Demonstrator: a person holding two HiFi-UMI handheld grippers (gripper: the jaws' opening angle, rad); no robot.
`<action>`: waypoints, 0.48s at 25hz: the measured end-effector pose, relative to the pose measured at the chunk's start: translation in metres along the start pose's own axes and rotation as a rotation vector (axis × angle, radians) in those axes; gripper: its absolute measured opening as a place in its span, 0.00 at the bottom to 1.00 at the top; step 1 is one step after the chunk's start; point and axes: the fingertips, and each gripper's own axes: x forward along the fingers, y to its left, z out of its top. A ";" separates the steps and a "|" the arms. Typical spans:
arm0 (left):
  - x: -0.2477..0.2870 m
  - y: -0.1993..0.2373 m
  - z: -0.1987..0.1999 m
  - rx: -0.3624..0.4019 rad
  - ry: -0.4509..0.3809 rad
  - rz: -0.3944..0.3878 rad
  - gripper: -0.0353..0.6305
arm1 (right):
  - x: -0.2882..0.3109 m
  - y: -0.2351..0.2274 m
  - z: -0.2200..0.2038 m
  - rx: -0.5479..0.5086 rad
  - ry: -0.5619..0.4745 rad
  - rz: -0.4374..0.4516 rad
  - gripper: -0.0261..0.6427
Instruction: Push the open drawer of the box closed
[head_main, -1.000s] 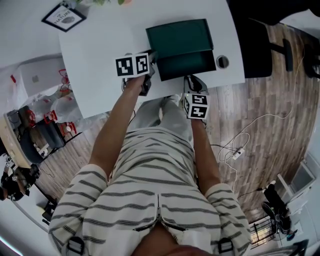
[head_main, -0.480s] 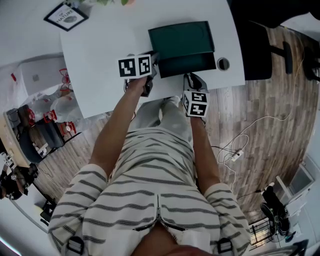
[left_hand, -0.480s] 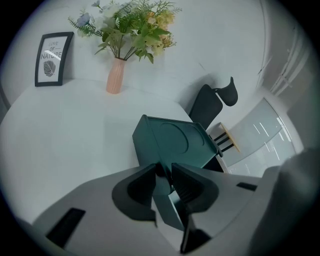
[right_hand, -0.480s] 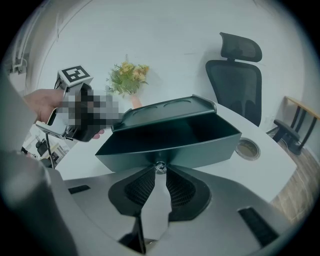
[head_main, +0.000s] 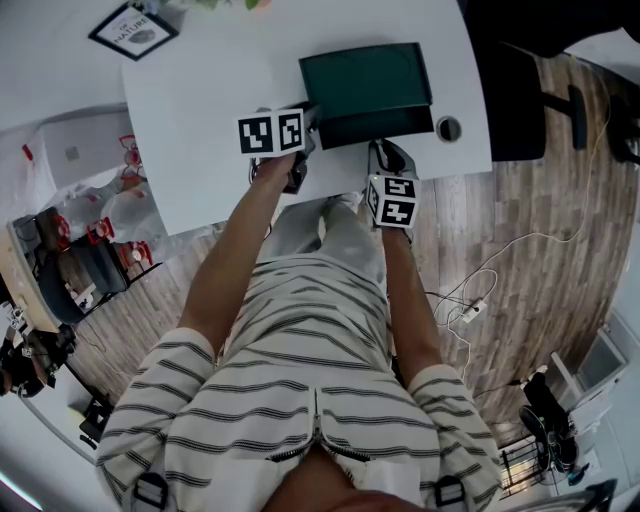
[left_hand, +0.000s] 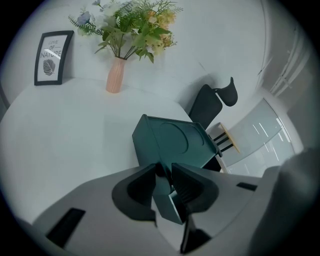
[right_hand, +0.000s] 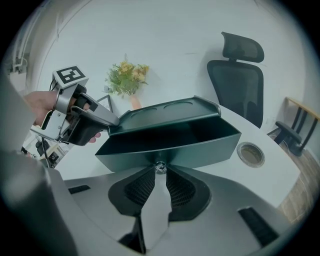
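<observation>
You're in the pushing step: the drawer (right_hand: 170, 147) of the box (head_main: 365, 75) on the table (head_main: 200, 130) stands partly open toward you. Your right gripper (right_hand: 160, 173) has its jaws drawn in on the small knob (right_hand: 159, 166) at the drawer's front, and your left gripper (left_hand: 167, 175) is clamped on the box's near left corner as a brace. Next, I judge, you need a firm brace and a straight push along the drawer's run until its front sits flush.
</observation>
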 end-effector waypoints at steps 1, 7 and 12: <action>0.000 0.000 0.000 0.000 0.000 0.000 0.21 | 0.001 0.000 0.001 -0.001 0.000 0.001 0.16; -0.001 -0.001 0.001 -0.002 0.002 0.002 0.21 | 0.006 -0.001 0.009 -0.008 -0.003 0.008 0.16; 0.000 0.001 0.000 -0.001 0.003 0.003 0.21 | 0.012 0.000 0.012 -0.010 -0.002 0.013 0.16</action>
